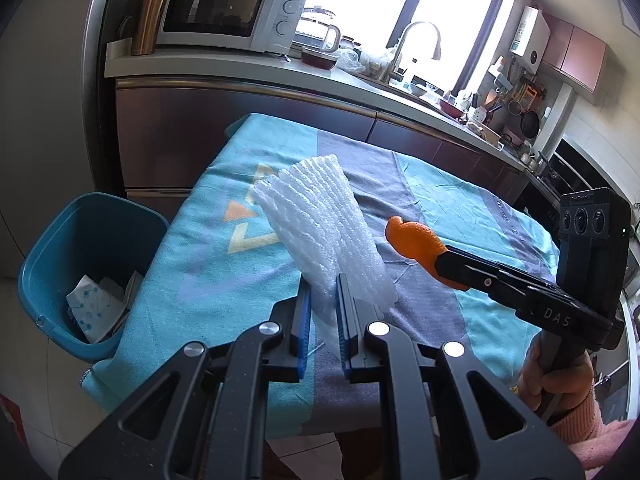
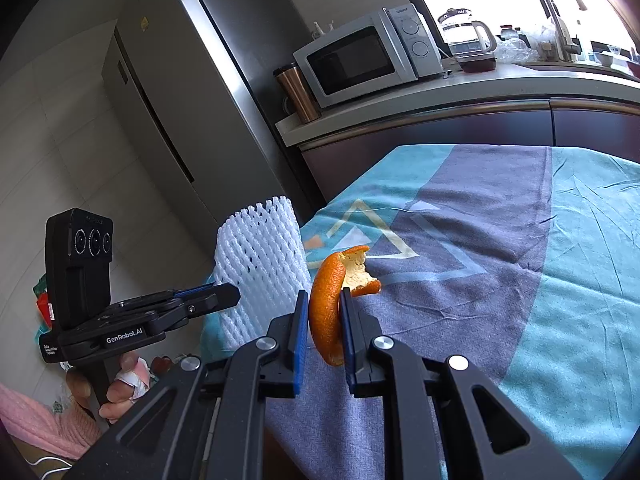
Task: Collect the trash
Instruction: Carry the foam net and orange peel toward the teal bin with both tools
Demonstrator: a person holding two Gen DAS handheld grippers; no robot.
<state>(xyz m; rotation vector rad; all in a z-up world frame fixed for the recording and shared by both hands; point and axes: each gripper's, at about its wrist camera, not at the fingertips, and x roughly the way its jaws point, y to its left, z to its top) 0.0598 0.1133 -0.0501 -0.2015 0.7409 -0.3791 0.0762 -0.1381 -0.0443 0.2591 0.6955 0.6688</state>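
Left-view-only blue bin (image 1: 60, 276) beside table — jaws clamping foam net (image 1: 320, 224), orange peel (image 2: 326, 308).

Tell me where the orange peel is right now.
The orange peel is clamped between the right gripper's fingers, held above the patterned tablecloth; in the right wrist view it sits just right of the white foam net held by the left gripper.
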